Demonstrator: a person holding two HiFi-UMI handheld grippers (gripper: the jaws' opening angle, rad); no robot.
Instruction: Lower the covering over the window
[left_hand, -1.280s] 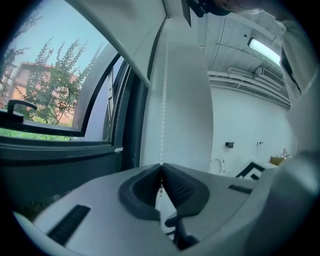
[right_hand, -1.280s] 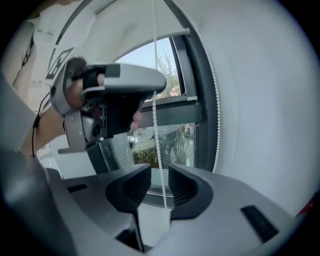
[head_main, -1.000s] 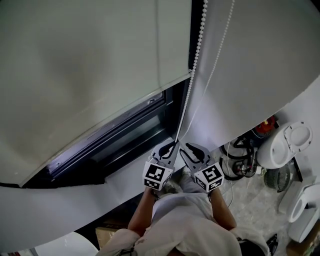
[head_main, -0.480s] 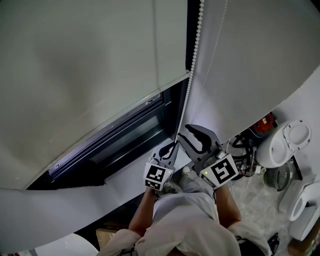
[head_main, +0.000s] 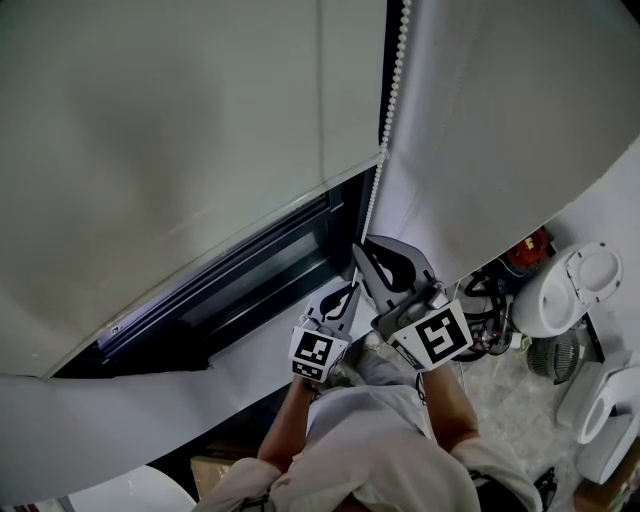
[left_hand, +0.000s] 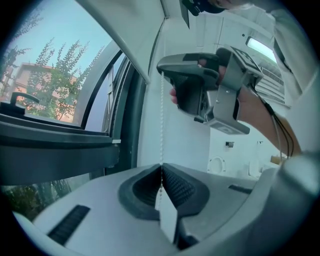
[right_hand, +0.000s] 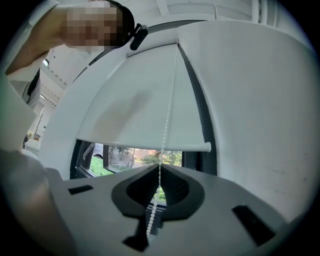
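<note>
A white roller blind (head_main: 180, 130) covers the upper part of the window; its bottom bar (right_hand: 145, 146) hangs above the open lower pane. A white bead chain (head_main: 395, 90) runs down beside the blind's right edge. My left gripper (head_main: 345, 290) is shut on the bead chain (left_hand: 161, 125), pinching it at its tips (left_hand: 161, 167). My right gripper (head_main: 362, 250) sits just above the left one on the same chain. Its jaws have just been closing, and the bead chain (right_hand: 169, 115) now passes between its shut tips (right_hand: 160, 166).
The dark window frame (head_main: 250, 280) lies below the blind, with green trees (left_hand: 55, 70) outside. A white wall (head_main: 520, 120) rises right of the chain. On the floor at the right are white fixtures (head_main: 570, 290), a red item (head_main: 530, 250) and cables.
The right gripper rose along the chain from beside the left gripper to above it, and its jaws closed on the chain. The left gripper stayed where it was.
</note>
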